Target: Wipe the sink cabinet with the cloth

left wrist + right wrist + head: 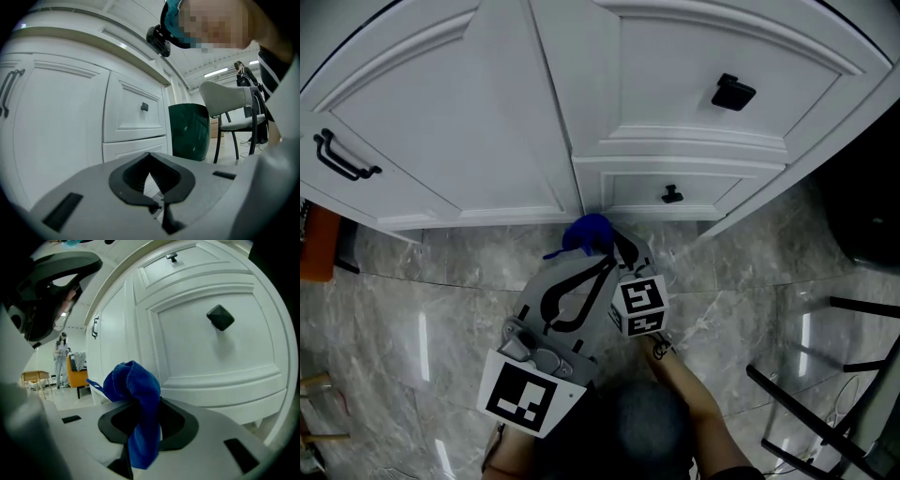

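The white sink cabinet [487, 122] fills the top of the head view, with a black bar handle [342, 157] and square knobs [732, 92]. A blue cloth [589, 232] is bunched at the cabinet's lower edge, beside the small bottom drawer [672, 195]. My right gripper [617, 248] is shut on it. In the right gripper view the cloth [136, 385] hangs out of that gripper [140, 404], close to the cabinet front [211, 357]. I cannot tell if cloth and cabinet touch. Just left of it, my left gripper [602, 267] is shut and empty, and in its own view [150, 157] it points along the cabinet [70, 117].
Grey marble floor [422, 309] lies under both grippers. A dark green bin [190, 131] and a chair [229, 101] stand to the right of the cabinet. Black chair legs [825, 394] cross the lower right. An orange object [319, 246] sits at the far left.
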A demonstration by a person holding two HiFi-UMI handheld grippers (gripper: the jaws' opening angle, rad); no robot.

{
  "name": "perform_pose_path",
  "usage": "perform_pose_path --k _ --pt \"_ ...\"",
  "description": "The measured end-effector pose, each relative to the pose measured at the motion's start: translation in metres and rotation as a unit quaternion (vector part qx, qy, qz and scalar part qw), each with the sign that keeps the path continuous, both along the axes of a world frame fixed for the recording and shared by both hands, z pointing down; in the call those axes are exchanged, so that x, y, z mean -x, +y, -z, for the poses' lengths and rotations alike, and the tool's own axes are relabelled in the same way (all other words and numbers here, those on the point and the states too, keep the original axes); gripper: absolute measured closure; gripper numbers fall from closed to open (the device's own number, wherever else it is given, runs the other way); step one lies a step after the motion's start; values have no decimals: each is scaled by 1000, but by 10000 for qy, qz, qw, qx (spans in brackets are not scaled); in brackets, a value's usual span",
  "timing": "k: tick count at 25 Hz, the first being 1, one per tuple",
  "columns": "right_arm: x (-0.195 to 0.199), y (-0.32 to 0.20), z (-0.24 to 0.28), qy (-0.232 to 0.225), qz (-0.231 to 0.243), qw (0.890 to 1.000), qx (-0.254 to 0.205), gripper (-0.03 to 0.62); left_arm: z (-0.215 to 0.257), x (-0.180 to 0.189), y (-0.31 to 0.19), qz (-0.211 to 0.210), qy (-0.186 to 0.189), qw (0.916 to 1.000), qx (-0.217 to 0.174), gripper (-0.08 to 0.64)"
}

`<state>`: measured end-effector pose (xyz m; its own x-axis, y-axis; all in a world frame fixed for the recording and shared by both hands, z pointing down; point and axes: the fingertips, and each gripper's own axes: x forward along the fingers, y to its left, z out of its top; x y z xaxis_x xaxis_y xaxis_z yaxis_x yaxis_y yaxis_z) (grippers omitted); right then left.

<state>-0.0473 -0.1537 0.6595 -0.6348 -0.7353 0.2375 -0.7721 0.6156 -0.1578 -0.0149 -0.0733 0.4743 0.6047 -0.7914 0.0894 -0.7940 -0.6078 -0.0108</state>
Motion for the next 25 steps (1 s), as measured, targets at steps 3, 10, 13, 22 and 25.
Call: perform_pose_path --k 3,10,13,22,25 --pt "1 -14 -10 149 -89 9998 71 476 -1 -6 2 -95 -113 9999 -66 555" --pt "-9 -23 -13 131 -179 9997 124 477 -11 -26 9 -493 -643 9967 -99 555" --pt "-15 -23 -13 156 -253 9995 102 477 -11 -29 8 -513 -685 9963 -116 555" --pt "-32 -24 -14 213 -474 9986 50 477 -15 -38 5 -618 -793 9948 -144 555" --pt "-37 -25 -14 221 -545 9983 39 477 -17 -43 4 -672 -812 9943 -149 555"
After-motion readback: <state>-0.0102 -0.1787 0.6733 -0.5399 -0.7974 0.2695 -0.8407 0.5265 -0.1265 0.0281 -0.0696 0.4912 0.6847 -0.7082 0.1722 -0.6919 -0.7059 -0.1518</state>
